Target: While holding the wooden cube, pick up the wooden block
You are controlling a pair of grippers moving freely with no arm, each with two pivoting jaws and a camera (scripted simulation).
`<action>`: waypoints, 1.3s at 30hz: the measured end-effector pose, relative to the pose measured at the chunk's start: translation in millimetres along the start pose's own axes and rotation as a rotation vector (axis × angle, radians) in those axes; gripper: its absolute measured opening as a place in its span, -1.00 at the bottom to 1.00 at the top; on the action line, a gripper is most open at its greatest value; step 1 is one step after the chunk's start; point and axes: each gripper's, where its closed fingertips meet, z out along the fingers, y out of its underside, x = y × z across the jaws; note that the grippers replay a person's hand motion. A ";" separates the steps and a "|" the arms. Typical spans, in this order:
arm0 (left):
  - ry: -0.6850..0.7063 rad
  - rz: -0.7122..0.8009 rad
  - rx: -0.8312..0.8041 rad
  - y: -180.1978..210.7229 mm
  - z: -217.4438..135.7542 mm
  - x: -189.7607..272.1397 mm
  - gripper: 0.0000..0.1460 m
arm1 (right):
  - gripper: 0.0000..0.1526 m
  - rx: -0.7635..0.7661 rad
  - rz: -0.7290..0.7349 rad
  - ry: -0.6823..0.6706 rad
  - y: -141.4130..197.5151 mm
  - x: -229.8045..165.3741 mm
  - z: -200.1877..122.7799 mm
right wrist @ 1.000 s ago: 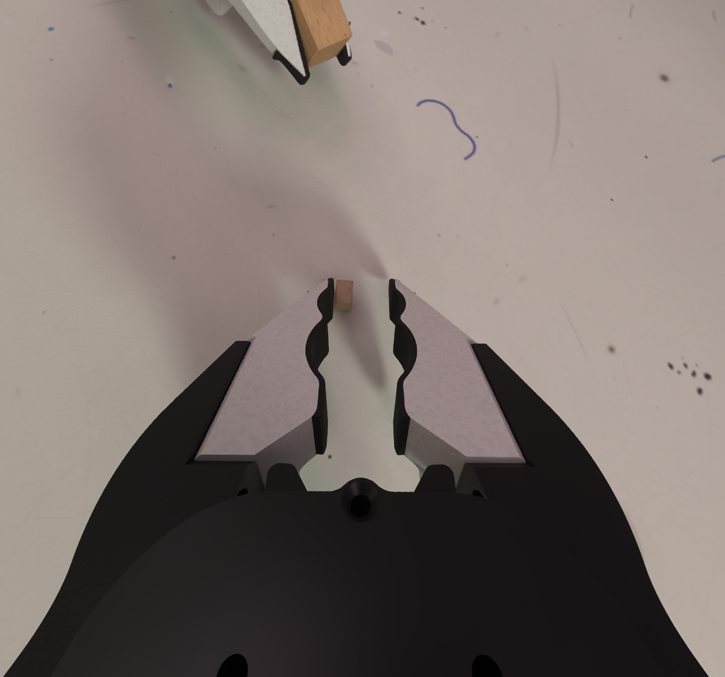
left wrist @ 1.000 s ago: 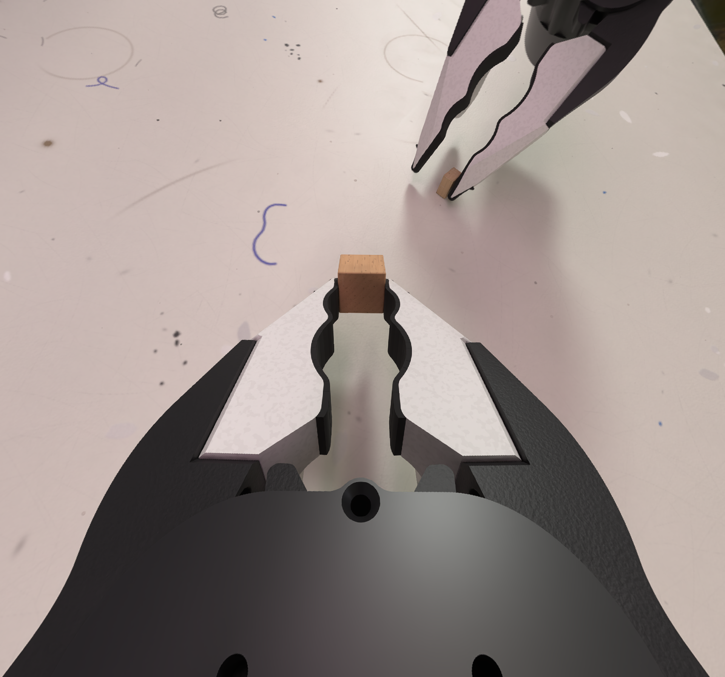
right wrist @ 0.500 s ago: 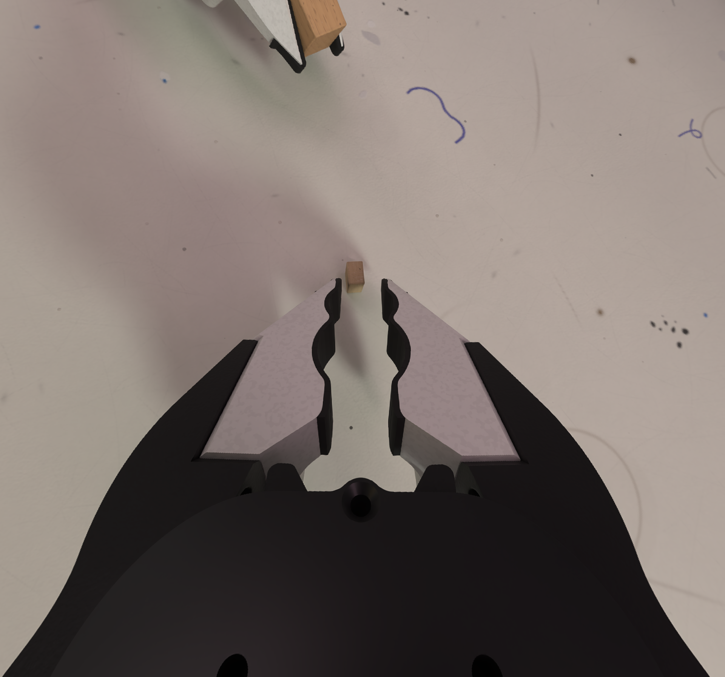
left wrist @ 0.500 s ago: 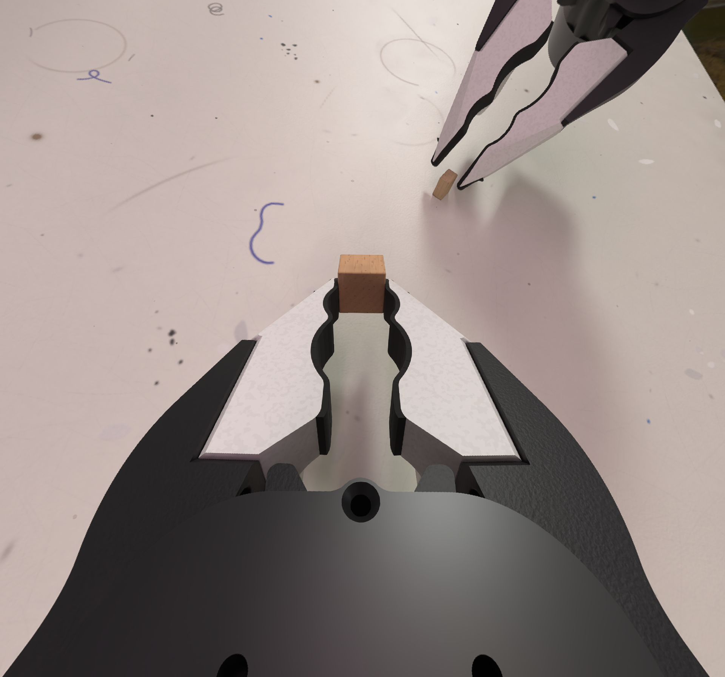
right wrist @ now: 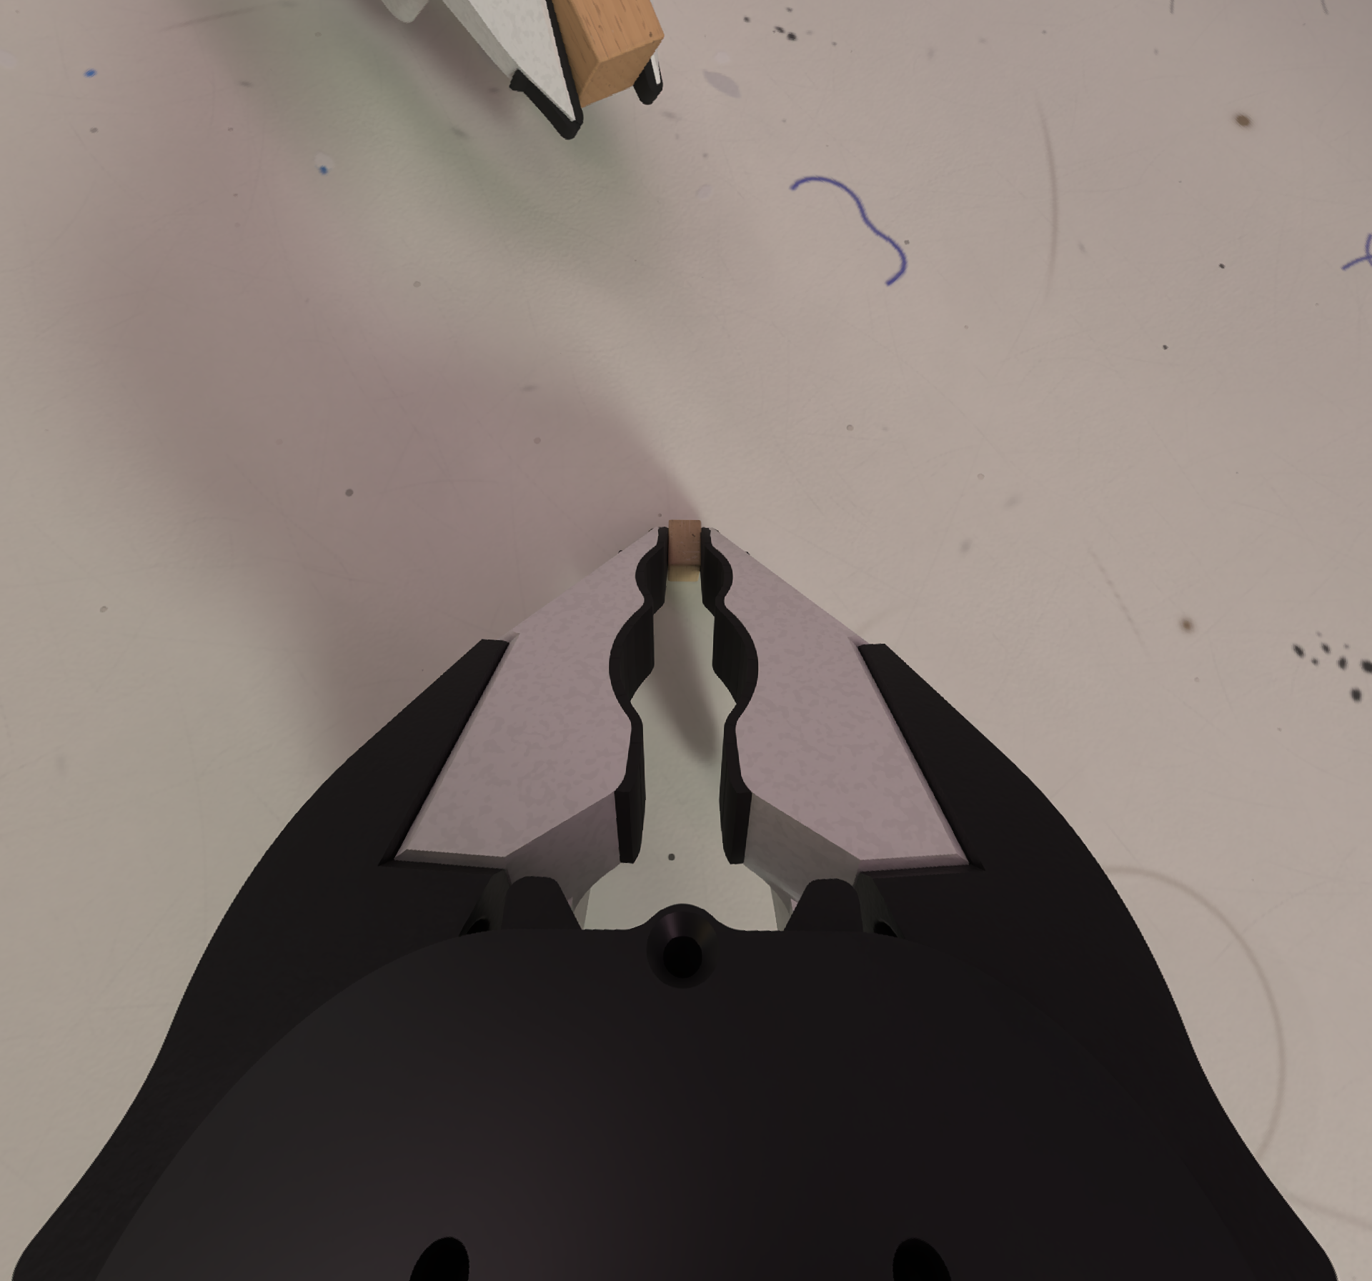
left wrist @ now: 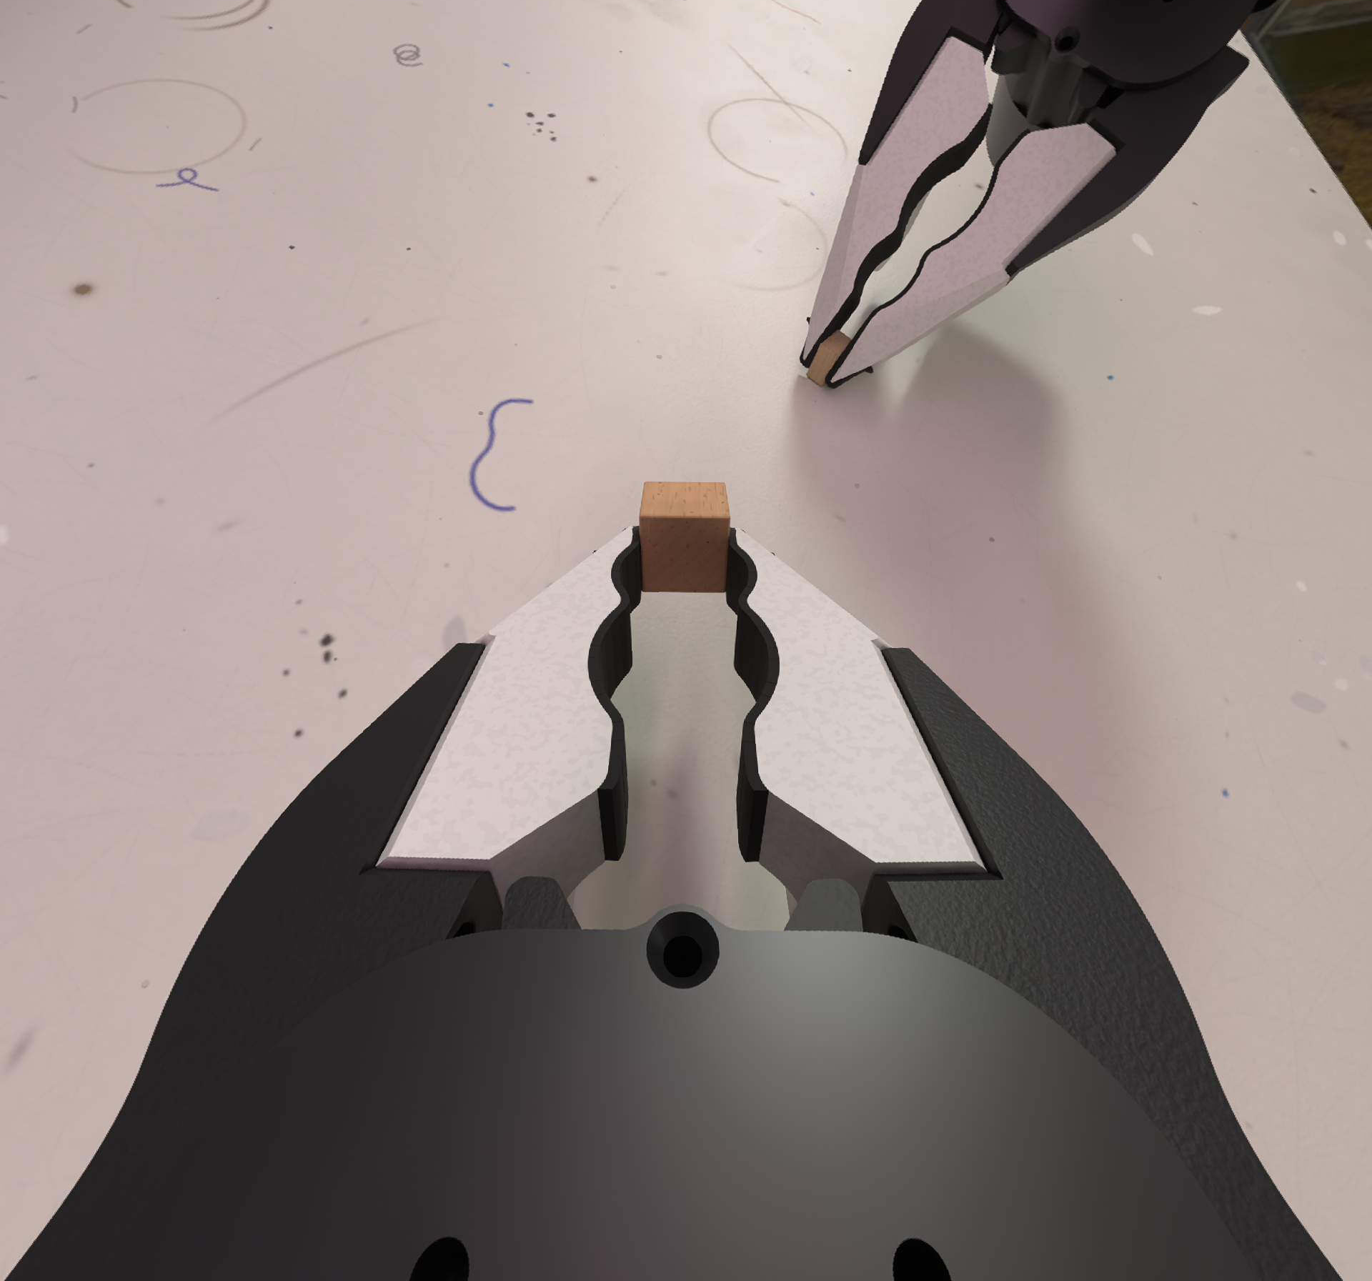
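Left gripper (left wrist: 683,547) pinches cube (left wrist: 683,540) at its tips. Right gripper (right wrist: 684,551) at 1 o'clock, tips on table (left wrist: 297,429), pinching block (right wrist: 684,546).

No readable text, label, brand or number shows; the tabletop (left wrist: 312,369) bears only pen scribbles, circles and a small cross.

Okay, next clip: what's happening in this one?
Two grippers work over a scuffed white table. The left gripper holds a light-brown wooden cube clamped between its fingertips, above the surface. The right gripper has its tips down at the table, closed around a much smaller pale wooden block. The block appears not yet lifted.
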 end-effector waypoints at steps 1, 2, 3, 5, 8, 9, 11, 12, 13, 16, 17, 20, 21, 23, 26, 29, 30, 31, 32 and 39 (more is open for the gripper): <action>-0.001 0.002 0.000 0.0 0.0 0.1 -0.71 | -0.90 0.001 -0.001 0.000 0.1 0.4 0.0; -0.001 0.003 0.000 0.0 0.0 0.1 -0.71 | -0.90 0.001 -0.004 -0.001 0.0 0.9 0.1; -0.003 0.002 0.000 -0.1 0.0 -0.1 -0.71 | -0.90 0.000 -0.011 0.001 0.0 1.9 0.2; -0.011 0.003 0.001 -0.4 0.2 -1.3 -0.71 | -0.90 -0.002 -0.036 0.020 -0.2 6.3 0.7; -0.021 0.024 0.003 -2.3 1.7 -5.0 -0.71 | -0.90 0.008 -0.085 0.036 -2.2 13.6 1.6; -0.020 0.028 0.003 -3.2 2.7 -6.4 -0.71 | -0.90 0.015 -0.100 0.042 -3.3 16.9 1.8; -0.007 0.032 0.002 -5.2 5.3 -8.4 -0.71 | -0.90 0.033 -0.127 0.039 -6.4 24.0 2.5; -0.002 0.032 0.002 -6.4 6.6 -10.0 -0.71 | -0.90 0.045 -0.138 0.031 -8.3 27.9 2.9; -0.001 0.034 0.003 -7.7 7.9 -11.9 -0.71 | -0.90 0.056 -0.149 0.033 -10.4 33.0 3.4; 0.017 0.049 0.001 -11.1 12.3 -17.5 -0.71 | -0.90 0.103 -0.196 0.053 -18.1 49.0 4.8; 0.020 0.058 0.000 -12.5 13.8 -20.3 -0.71 | -0.90 0.122 -0.212 0.060 -20.7 54.1 5.5; -0.022 0.112 -0.001 -17.3 19.0 -34.4 -0.71 | -0.90 0.142 -0.232 0.060 -25.7 67.3 9.5; -0.031 0.129 -0.001 -18.9 21.0 -38.1 -0.71 | -0.90 0.149 -0.224 0.047 -27.9 69.7 10.4; -0.046 0.156 -0.001 -22.2 25.0 -44.2 -0.71 | -0.90 0.180 -0.178 0.002 -33.2 71.8 10.4; -0.084 0.186 -0.003 -25.1 29.5 -50.0 -0.71 | -0.90 0.231 -0.090 -0.059 -40.4 75.0 6.9; -0.135 0.222 -0.016 -25.1 31.9 -52.9 -0.71 | -0.90 0.275 -0.013 -0.108 -45.7 78.7 2.9; -0.141 0.236 -0.018 -25.1 32.5 -52.7 -0.71 | -0.90 0.286 0.015 -0.128 -47.7 79.3 2.0; -0.146 0.247 -0.019 -25.1 32.9 -52.7 -0.71 | -0.90 0.302 0.044 -0.152 -50.6 79.0 0.8; -0.156 0.254 -0.021 -25.1 33.3 -53.2 -0.71 | -0.90 0.328 0.075 -0.182 -54.7 77.1 -1.0; -0.230 0.331 -0.038 -22.5 32.3 -52.1 -0.71 | -0.90 0.553 0.340 -0.472 -85.3 53.2 -18.8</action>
